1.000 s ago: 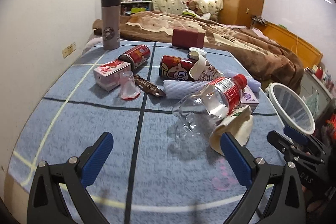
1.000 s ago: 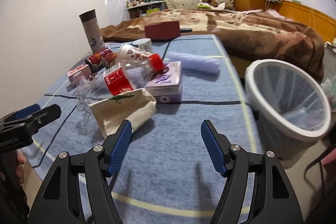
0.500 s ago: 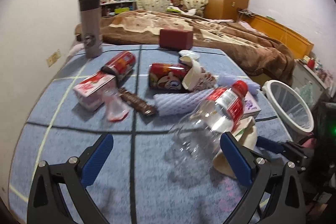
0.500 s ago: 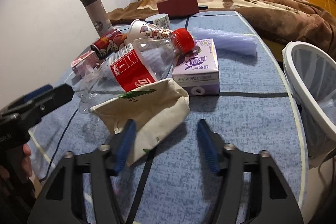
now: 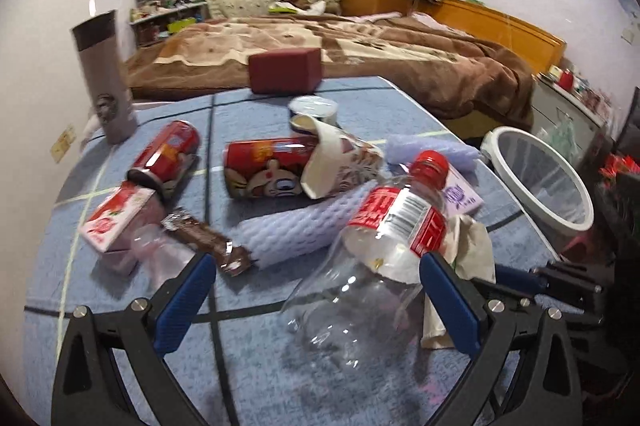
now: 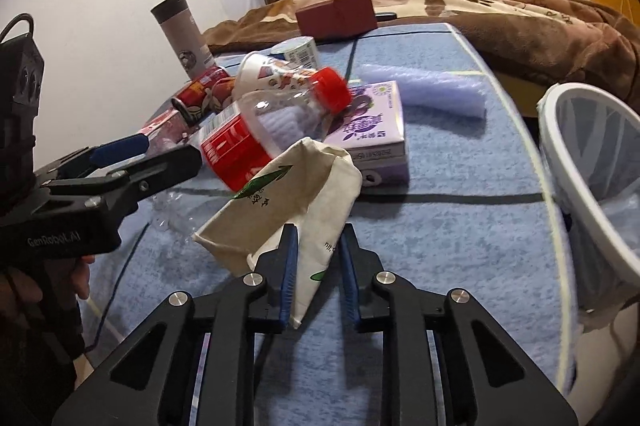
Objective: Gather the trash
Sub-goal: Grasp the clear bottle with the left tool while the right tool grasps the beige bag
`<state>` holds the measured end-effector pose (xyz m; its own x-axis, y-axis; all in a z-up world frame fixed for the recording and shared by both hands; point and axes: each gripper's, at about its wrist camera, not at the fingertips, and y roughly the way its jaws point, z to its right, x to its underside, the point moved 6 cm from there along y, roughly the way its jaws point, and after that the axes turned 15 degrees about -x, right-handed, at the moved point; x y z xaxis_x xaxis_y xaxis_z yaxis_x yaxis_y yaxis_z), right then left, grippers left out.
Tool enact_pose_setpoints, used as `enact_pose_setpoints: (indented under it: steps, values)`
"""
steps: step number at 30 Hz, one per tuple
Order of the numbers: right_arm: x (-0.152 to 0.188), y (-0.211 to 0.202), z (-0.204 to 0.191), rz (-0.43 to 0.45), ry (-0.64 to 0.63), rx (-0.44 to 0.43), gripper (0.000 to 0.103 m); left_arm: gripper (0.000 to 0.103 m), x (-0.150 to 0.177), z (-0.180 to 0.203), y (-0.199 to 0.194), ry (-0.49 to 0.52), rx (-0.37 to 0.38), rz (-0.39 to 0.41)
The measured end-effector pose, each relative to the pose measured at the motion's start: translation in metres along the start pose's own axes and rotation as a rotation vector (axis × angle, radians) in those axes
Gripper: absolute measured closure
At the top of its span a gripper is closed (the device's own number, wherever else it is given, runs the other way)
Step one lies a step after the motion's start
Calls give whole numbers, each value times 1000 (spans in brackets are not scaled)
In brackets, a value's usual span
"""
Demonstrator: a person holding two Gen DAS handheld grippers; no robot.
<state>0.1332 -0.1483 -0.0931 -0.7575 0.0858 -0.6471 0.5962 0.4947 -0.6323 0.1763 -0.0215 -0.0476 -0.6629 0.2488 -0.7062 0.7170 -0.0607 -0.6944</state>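
My right hand-held gripper (image 6: 316, 266) had just closed onto the crumpled paper bag (image 6: 288, 194); left hand-held gripper (image 5: 316, 290) spread, remaining litter uncollected.

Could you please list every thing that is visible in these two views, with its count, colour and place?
plastic bottle: 1, clear, red cap and label, lying mid-mat
paper bag: 1, cream, between right tool's pads
drink cans: 2, red, lying behind bottle
paper cup: 1, crushed, against a can
purple carton: 1, behind bag
pink carton: 1, left side
foam sleeves: 2, pale lilac
snack wrapper: 1, brown
thermos: 1, grey, upright, far left
red box: 1, far edge
bin: 1, white, beside mat
left tool: open, near bottle
right tool: closing on bag
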Motion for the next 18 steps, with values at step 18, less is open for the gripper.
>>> enact_pose_setpoints:
  steps: [18]
  values:
    - [-11, -19, 31, -26, -17, 84, 83, 23, 4, 55, 11, 96, 134, -106]
